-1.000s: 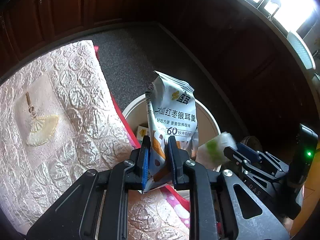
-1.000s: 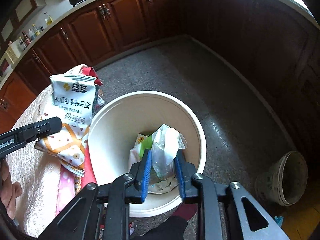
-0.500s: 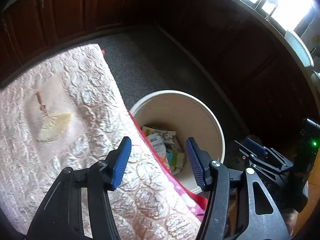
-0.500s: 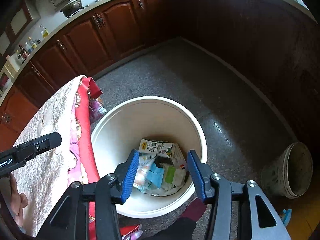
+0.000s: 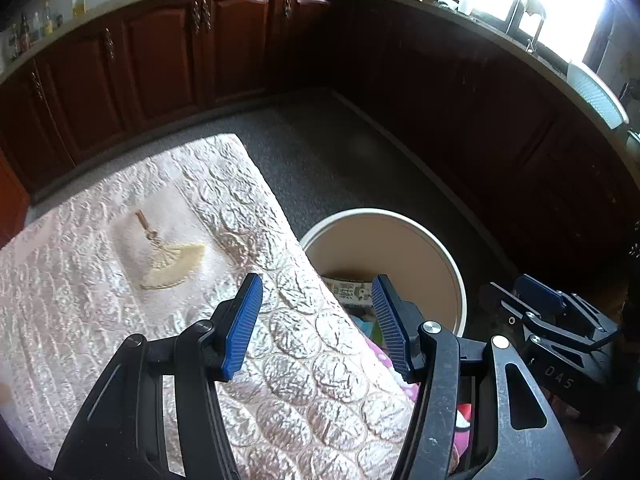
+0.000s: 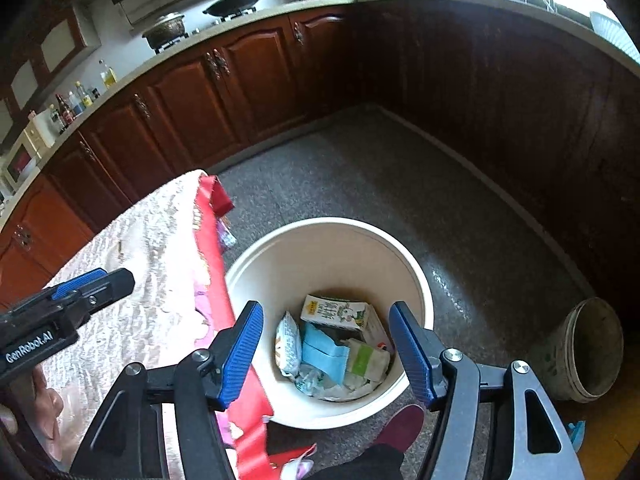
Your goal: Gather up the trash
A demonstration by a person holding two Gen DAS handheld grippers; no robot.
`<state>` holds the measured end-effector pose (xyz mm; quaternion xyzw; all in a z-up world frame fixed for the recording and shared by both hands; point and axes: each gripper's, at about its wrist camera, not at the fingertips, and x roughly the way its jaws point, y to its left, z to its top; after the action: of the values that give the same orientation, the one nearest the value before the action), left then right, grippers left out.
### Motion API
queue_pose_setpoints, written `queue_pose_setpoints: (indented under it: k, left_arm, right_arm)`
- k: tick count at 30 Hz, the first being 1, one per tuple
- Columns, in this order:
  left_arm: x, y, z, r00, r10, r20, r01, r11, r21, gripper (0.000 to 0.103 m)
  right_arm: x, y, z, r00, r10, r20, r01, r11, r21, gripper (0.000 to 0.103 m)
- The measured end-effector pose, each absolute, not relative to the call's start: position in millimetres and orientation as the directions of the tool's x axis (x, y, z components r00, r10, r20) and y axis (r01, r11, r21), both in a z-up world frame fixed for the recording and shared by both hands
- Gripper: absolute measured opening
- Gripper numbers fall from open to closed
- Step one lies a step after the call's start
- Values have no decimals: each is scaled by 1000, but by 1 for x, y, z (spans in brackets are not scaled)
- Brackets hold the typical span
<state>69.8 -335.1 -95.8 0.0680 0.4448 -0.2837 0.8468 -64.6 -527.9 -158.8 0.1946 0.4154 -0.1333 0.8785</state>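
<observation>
Both grippers are hanging empty: left gripper (image 5: 316, 320) gaping over the quilted counter (image 5: 120, 280), right gripper (image 6: 326, 344) still widening above the bin (image 6: 400, 248). Wrappers (image 6: 336, 344) are lying inside the bin.

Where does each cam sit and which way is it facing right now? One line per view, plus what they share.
Left wrist: on the left gripper, angled down over the quilted tablecloth toward the white bin; its open, empty jaws show, with the right gripper at right.
Right wrist: on the right gripper, angled down into the bin at the trash; its jaws, opening, are empty; the left gripper, a hand and a dark red shoe show.
Shared: bin, tablecloth, dark wood cabinets, each other's gripper.
</observation>
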Motion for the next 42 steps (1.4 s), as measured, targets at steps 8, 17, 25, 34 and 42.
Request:
queue_pose_setpoints:
  k: [8, 17, 25, 34, 42]
  left_arm:
    - [56, -319, -66, 523, -421, -741, 523, 845, -111, 56]
    - [43, -279, -46, 619, -413, -668, 482, 871, -91, 76]
    - [24, -245, -25, 669, -434, -604, 467, 877, -113, 76]
    - [6, -224, -14, 733, -411, -543, 442, 894, -80, 76]
    - [2, -216, -15, 728, -419, -543, 437, 893, -105, 76]
  right_arm:
    - [-82, -508, -130, 675, -102, -730, 386, 893, 231, 78]
    - [-99, -484, -98, 720, -161, -675, 382, 904, 191, 88]
    - [-119, -463, -72, 757, -218, -616, 403, 898, 178, 100]
    - [-135, -449, -58, 784, -230, -577, 401, 897, 187, 102]
    - [-145, -443, -53, 791, -242, -563, 401, 899, 177, 102]
